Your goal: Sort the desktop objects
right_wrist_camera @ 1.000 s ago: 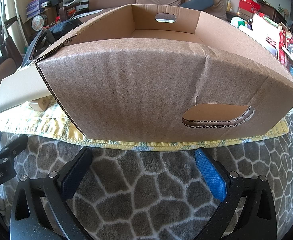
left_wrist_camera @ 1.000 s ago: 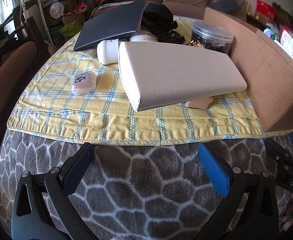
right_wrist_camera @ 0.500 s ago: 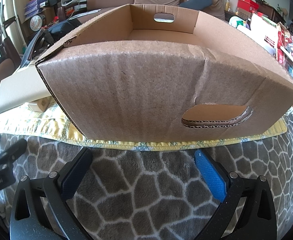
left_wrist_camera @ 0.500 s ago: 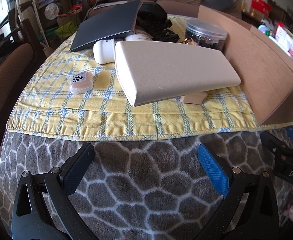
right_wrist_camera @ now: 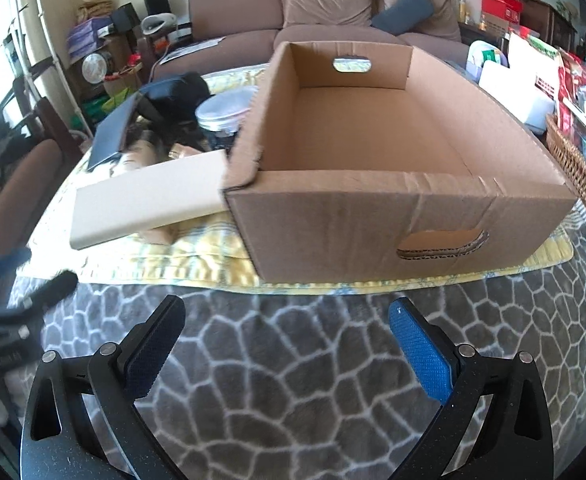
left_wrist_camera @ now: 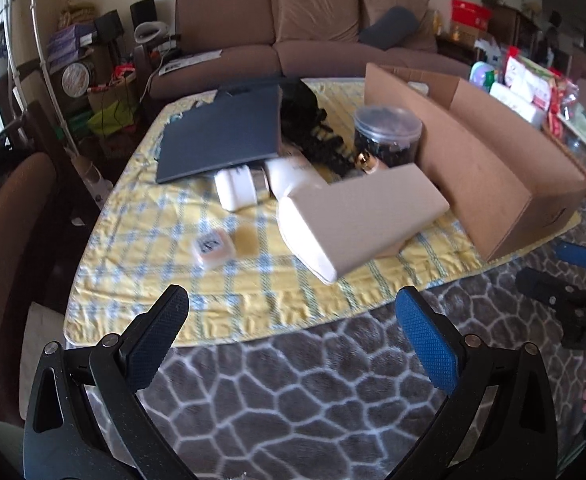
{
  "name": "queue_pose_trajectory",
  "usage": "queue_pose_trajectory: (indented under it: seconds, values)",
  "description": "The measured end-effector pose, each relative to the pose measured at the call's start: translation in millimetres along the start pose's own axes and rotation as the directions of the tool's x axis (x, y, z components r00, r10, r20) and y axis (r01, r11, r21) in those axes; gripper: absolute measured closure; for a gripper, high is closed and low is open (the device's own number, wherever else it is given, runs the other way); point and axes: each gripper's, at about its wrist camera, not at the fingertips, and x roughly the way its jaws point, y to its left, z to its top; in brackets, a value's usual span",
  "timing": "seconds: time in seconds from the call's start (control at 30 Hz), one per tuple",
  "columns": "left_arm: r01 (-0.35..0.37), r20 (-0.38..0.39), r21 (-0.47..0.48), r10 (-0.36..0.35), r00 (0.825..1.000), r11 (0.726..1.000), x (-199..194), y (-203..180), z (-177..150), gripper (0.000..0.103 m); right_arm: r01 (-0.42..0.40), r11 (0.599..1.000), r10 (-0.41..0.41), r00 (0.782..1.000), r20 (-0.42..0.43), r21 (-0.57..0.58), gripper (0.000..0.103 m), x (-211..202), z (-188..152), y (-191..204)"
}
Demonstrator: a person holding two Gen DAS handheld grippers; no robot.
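Left gripper [left_wrist_camera: 293, 336] jaws wide, nothing between them, hovering over the grey patterned blanket [left_wrist_camera: 293, 392] just short of the yellow plaid cloth [left_wrist_camera: 141, 240]. Right gripper [right_wrist_camera: 287, 340] also wide and empty, over the same blanket, facing the near wall of the cardboard box [right_wrist_camera: 333, 224]. Box is open-topped, nothing visible inside, long axis running away from the right camera, handle cutouts in the near and far end walls. Beige flat box [left_wrist_camera: 365, 216] lies on the cloth just left of the cardboard box, long axis roughly crosswise, one end toward the carton, propped and tilted on something small under it. Behind it: white bottle [left_wrist_camera: 239, 190] on its side, dark folder [left_wrist_camera: 221, 136], clear lidded jar [left_wrist_camera: 387, 134] upright beside the carton wall, black tangled item [left_wrist_camera: 309, 120]. Small peach case [left_wrist_camera: 213, 248] sits alone on the cloth, well left of the beige box. Left view is motion-blurred.
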Motion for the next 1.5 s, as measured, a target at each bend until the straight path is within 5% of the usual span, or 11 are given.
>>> queue_pose_trajectory:
  seconds: [0.37, 0.6, 0.83, 1.0, 1.13, 1.3, 1.5]
  values:
    - [0.088, 0.022, -0.019, -0.088, 0.996, 0.996, -19, 35, 20, 0.000, -0.011, 0.998, 0.011, 1.000, 0.011, -0.054, 0.000, -22, 22, 37]
    - [0.212, 0.005, 0.065, -0.213, 0.977, 0.975, -11, 40, 21, 0.000, -0.134, 0.991, 0.134, 0.990, 0.035, -0.024, 0.000, -32, 41, 63]
    - [0.422, -0.050, 0.059, -0.419, 0.906, 0.905, 8, 44, 19, 0.000, -0.140, 0.955, 0.145, 0.989, 0.000, -0.262, 0.000, -23, 80, 95]
    - [0.530, -0.092, 0.002, -0.528, 0.845, 0.848, 23, 59, 31, 0.012, -0.159, 0.805, 0.095, 0.985, -0.141, -0.571, 0.000, 5, 95, 125]
    - [0.586, -0.097, -0.069, -0.590, 0.802, 0.808, 37, 79, 39, 0.012, -0.174, 0.613, 0.031, 0.980, -0.197, -0.770, 0.000, 27, 93, 142]
    - [0.654, -0.080, -0.211, -0.680, 0.729, 0.726, 55, 99, 39, 0.012, -0.228, 0.421, -0.009, 0.967, -0.255, -0.878, 0.000, 48, 87, 156]
    - [0.665, -0.051, -0.319, -0.713, 0.700, 0.675, 68, 117, 39, 0.012, -0.318, 0.260, -0.013, 0.943, -0.333, -0.912, 0.000, 74, 77, 182]
